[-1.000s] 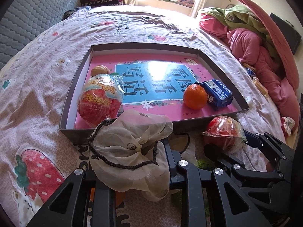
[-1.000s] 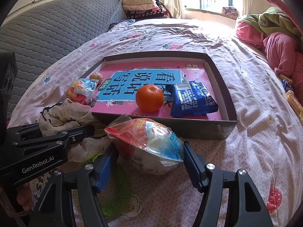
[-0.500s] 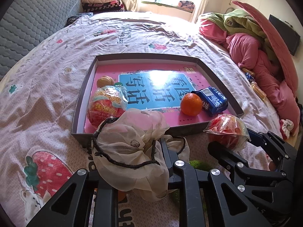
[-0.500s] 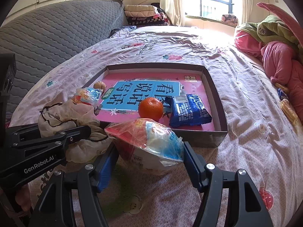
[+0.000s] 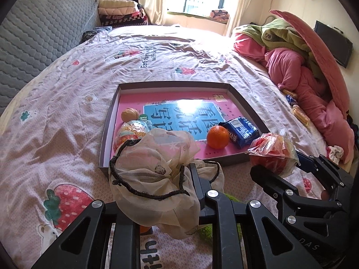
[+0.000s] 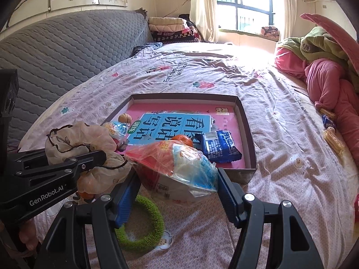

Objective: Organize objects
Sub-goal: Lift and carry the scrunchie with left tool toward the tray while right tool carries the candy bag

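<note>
Pink strawberry-print bedding (image 6: 280, 157) fills the room's bed, and nearest the cameras a green knitted ring (image 6: 143, 224) lies on it beneath the raised claws. Just above, the left claw (image 5: 179, 179) is pinched tight on a gauzy drawstring pouch (image 5: 152, 174), likely kept clear of the sheet for loading, while the right claw (image 6: 175, 190) clamps a wrapped snack bag (image 6: 175, 165) between its blue pads. Beyond sits the shallow tray (image 6: 251, 148) already holding an orange (image 5: 217, 136), blue packet (image 6: 219, 148), walnut (image 5: 130, 114) and another wrapped snack (image 5: 132, 132).
</note>
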`<state>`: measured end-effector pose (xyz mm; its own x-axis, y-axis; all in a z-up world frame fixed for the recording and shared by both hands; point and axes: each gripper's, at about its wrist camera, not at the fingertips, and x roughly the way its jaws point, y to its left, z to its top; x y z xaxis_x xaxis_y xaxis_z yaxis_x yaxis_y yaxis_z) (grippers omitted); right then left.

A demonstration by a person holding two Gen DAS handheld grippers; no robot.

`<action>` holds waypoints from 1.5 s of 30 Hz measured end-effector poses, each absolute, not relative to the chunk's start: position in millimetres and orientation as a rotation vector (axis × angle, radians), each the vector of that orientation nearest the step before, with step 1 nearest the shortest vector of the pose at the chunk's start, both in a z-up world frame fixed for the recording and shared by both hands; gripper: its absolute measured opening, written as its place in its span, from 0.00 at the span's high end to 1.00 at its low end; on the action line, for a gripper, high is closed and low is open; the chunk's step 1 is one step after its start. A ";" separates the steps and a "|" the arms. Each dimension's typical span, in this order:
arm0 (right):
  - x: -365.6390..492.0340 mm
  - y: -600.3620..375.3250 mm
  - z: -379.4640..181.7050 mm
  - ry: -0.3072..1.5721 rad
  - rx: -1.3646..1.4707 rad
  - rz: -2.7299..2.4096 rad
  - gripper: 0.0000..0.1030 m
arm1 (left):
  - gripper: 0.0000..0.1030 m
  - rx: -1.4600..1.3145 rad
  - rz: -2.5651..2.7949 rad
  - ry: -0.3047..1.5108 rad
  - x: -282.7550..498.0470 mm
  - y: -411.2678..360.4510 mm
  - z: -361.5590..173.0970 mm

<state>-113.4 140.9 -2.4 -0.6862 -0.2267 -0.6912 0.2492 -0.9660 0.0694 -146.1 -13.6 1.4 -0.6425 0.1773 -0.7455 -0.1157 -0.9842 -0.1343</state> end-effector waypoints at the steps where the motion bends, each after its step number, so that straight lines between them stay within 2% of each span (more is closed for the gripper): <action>1: -112.0 141.0 0.0 0.044 1.080 -2.670 0.35 | 0.80 -1.234 2.710 -0.112 -144.6 -13.9 3.6; 26: -108.9 153.5 49.8 0.039 0.910 -2.756 0.35 | 0.80 -1.123 2.778 -0.075 -140.4 -4.4 44.2; 45: -134.5 158.8 57.0 0.046 0.879 -2.777 0.35 | 0.80 -1.089 2.800 -0.044 -166.9 2.2 54.0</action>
